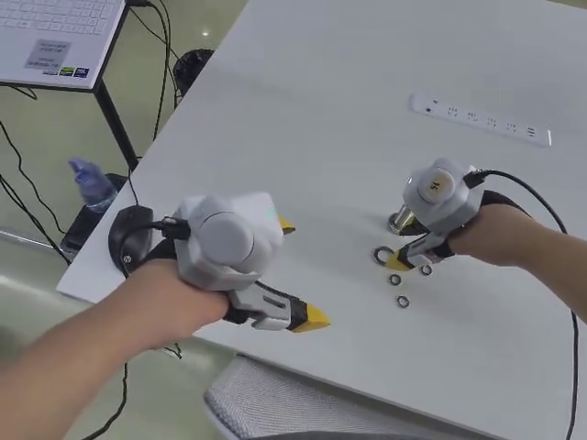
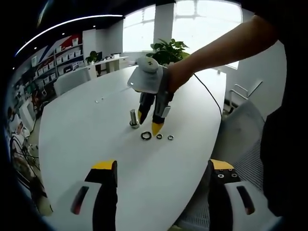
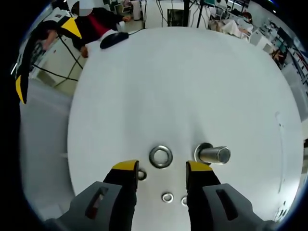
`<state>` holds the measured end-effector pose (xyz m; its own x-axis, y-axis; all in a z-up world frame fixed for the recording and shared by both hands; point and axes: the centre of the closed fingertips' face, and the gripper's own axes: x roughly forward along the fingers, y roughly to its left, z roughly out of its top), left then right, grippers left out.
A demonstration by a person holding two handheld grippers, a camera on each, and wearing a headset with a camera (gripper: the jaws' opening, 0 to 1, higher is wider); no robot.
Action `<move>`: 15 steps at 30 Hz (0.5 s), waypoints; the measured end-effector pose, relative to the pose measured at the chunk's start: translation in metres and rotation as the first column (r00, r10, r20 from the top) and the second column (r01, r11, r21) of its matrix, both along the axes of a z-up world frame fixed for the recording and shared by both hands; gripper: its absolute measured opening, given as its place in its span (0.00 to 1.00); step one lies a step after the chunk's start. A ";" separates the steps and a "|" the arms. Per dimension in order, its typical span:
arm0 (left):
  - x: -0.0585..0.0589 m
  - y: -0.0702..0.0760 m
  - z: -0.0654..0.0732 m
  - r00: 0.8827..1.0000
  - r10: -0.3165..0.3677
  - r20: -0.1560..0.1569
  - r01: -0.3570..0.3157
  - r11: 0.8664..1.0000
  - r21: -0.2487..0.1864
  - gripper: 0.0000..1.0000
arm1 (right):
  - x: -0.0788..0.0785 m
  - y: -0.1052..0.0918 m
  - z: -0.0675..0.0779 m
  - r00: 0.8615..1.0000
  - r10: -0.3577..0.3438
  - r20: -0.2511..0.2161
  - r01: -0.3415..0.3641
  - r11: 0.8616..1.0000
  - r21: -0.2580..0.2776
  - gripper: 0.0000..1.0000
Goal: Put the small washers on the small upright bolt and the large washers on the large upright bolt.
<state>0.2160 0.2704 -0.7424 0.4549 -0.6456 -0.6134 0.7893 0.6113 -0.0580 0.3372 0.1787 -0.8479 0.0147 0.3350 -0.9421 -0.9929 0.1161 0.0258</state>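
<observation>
Large washer (image 3: 160, 157) | right gripper (image 3: 162, 166) angled down over it, released | left gripper (image 2: 162, 164) released, aside

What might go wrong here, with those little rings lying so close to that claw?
The open right claw points at the large washer, but small washers lie close by its tips: closing might catch or scatter the wrong ones. The washers lie flat on the smooth table, so the tips may slip. The upright bolt stands near; a sideways swing might knock it.
</observation>
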 end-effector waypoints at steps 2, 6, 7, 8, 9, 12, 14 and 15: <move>-0.001 -0.001 0.000 1.000 -0.002 -0.003 0.002 1.000 -0.005 0.78 | 0.000 0.000 -0.004 1.000 0.002 -0.001 -0.002 1.000 -0.006 0.41; -0.001 -0.003 -0.002 1.000 -0.002 -0.010 0.002 1.000 -0.009 0.78 | -0.001 0.002 -0.011 1.000 0.009 -0.001 -0.009 1.000 -0.021 0.41; -0.002 -0.004 -0.002 1.000 -0.005 -0.012 0.005 1.000 -0.010 0.77 | -0.001 0.003 -0.012 1.000 0.011 0.003 -0.011 1.000 -0.022 0.41; -0.003 -0.004 -0.003 1.000 -0.009 -0.017 0.009 1.000 -0.009 0.77 | 0.000 0.003 -0.013 1.000 0.010 0.006 -0.010 1.000 -0.025 0.41; -0.003 -0.004 -0.003 1.000 -0.012 -0.021 0.012 1.000 -0.006 0.76 | 0.001 0.003 -0.014 1.000 0.008 0.008 -0.007 1.000 -0.027 0.41; -0.004 -0.005 -0.005 0.999 -0.024 -0.024 0.024 1.000 0.004 0.75 | 0.001 0.003 -0.017 1.000 0.005 0.009 -0.005 1.000 -0.030 0.41; -0.004 -0.004 -0.004 0.999 -0.022 -0.024 0.022 1.000 0.000 0.74 | 0.002 0.003 -0.018 1.000 0.006 0.012 -0.005 1.000 -0.031 0.41; -0.004 -0.003 -0.004 0.999 -0.018 -0.026 0.018 1.000 -0.002 0.73 | 0.001 0.003 -0.018 1.000 0.006 0.012 -0.005 1.000 -0.030 0.41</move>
<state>0.2122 0.2670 -0.7465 0.4270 -0.6548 -0.6236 0.7987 0.5965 -0.0795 0.3383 0.1821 -0.8661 0.0243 0.3063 -0.9516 -0.9938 0.1111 0.0104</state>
